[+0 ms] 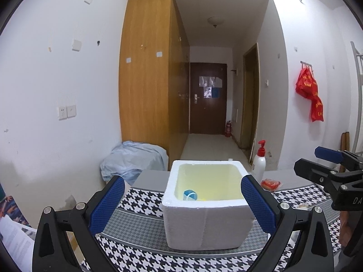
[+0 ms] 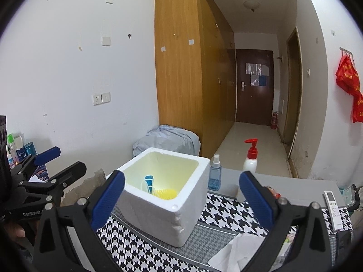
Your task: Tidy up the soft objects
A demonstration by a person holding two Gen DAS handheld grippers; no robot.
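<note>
White foam box [image 1: 205,213] sits on houndstooth-cloth worktop [image 1: 140,200], open top; inside at the bottom a blue-white soft item [image 2: 148,182] and a yellow soft item [image 2: 166,193] touching each other, so at least two things look already stowed. White tissue or cloth [image 2: 238,252] lies on the worktop just beside the box on its right, red packet [image 1: 270,184] near the far right corner; these look like what may be left, can't tell for sure if they count as soft objects. Left hand-held gripper [image 1: 182,206] released, jaws wide, straddling the box front without touching, holding nothing. Right hand-held gripper [image 2: 181,200] also spread wide and empty, above the box's right corner. Outward: spray bottle [image 2: 214,173] and pump bottle [image 2: 250,158] behind the box, remote [image 2: 332,208] at far right edge. Judged mid-task, next pickup not started
</note>
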